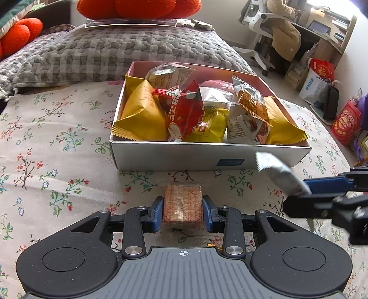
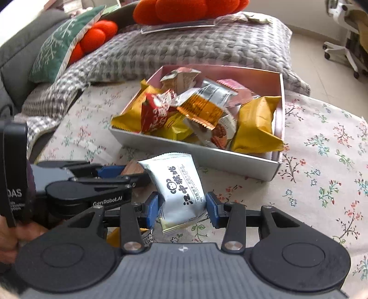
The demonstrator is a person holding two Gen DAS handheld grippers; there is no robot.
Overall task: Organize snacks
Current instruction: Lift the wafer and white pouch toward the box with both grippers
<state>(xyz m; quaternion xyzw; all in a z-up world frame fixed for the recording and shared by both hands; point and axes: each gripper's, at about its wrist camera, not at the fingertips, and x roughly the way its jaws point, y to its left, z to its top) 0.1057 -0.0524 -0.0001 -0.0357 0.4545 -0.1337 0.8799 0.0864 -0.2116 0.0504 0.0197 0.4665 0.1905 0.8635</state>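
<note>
A white open box [image 1: 184, 156] holding several snack packets sits on the floral cloth; it also shows in the right wrist view [image 2: 230, 158]. My left gripper [image 1: 183, 210] is shut on a clear-wrapped brown wafer snack [image 1: 182, 203] just in front of the box. My right gripper [image 2: 182, 207] is shut on a silver packet with black characters [image 2: 177, 184], held above the cloth near the box's front. In the left wrist view that silver packet [image 1: 279, 172] and the right gripper's fingers [image 1: 326, 184] show at the right.
A grey checked cushion [image 1: 115, 53] lies behind the box, with orange plush pillows [image 1: 138, 8] beyond. More wrappers [image 2: 147, 237] lie under the right gripper. A desk chair [image 1: 264, 27] and bags [image 1: 345, 122] stand on the floor at the right.
</note>
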